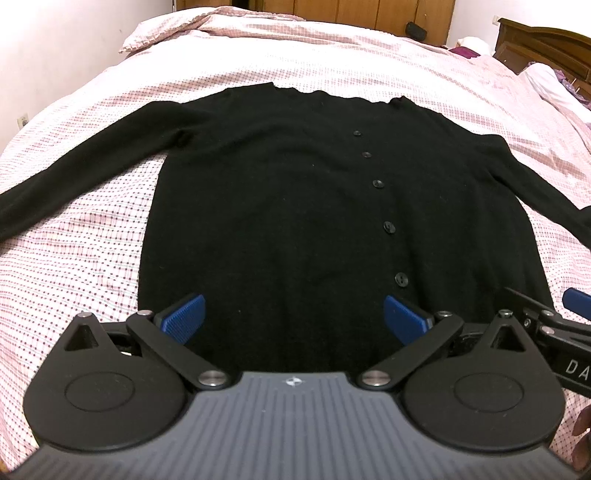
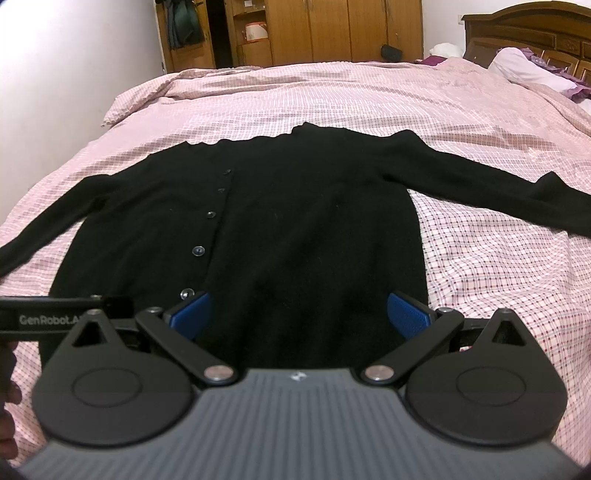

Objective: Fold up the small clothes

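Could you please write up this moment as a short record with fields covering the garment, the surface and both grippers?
garment: black cardigan, spread flat, front up, buttoned
sleeves: both stretched outward to the sides
buttons: row of dark buttons down the front
surface: bed with pink checked cover
left gripper: jaws open, near the hem, holding nothing
right gripper: jaws open, near the hem, holding nothing
folding: not yet begun
background: wooden wardrobe, headboard
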`<state>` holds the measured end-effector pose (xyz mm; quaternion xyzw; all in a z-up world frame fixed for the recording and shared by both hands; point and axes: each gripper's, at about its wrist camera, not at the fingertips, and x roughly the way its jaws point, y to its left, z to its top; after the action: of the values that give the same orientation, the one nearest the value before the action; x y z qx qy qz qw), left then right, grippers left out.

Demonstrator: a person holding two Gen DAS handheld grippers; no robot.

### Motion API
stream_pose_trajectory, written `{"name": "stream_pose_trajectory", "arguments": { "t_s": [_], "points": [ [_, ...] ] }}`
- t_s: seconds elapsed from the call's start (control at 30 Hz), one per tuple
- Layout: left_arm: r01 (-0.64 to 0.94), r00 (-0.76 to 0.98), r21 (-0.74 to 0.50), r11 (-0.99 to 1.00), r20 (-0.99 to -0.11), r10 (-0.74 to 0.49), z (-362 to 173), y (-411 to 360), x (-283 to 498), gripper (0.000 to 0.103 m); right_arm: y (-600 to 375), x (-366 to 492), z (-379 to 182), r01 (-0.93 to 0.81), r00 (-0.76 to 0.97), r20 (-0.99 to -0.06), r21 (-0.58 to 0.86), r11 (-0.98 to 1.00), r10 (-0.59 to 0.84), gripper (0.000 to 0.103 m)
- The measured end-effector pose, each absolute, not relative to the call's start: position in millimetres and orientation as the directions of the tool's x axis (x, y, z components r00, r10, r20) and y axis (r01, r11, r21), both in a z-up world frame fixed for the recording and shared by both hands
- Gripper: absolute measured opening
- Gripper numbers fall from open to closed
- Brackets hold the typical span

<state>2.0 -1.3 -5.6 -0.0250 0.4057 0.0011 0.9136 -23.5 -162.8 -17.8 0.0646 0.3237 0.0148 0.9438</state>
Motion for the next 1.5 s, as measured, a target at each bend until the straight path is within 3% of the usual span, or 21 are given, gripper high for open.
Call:
{"name": "stream_pose_trajectory", "arguments": {
  "t_s": [1.5],
  "points": [
    [-0.027,0.661,-0.048,0.998,-0.750,-0.018,-9.4,4.7,2.0,0.103,-158.2,-23.3,-21.4,0.013,0.782,-0.620,0.124,0.992,0.067,0.103]
  ]
}}
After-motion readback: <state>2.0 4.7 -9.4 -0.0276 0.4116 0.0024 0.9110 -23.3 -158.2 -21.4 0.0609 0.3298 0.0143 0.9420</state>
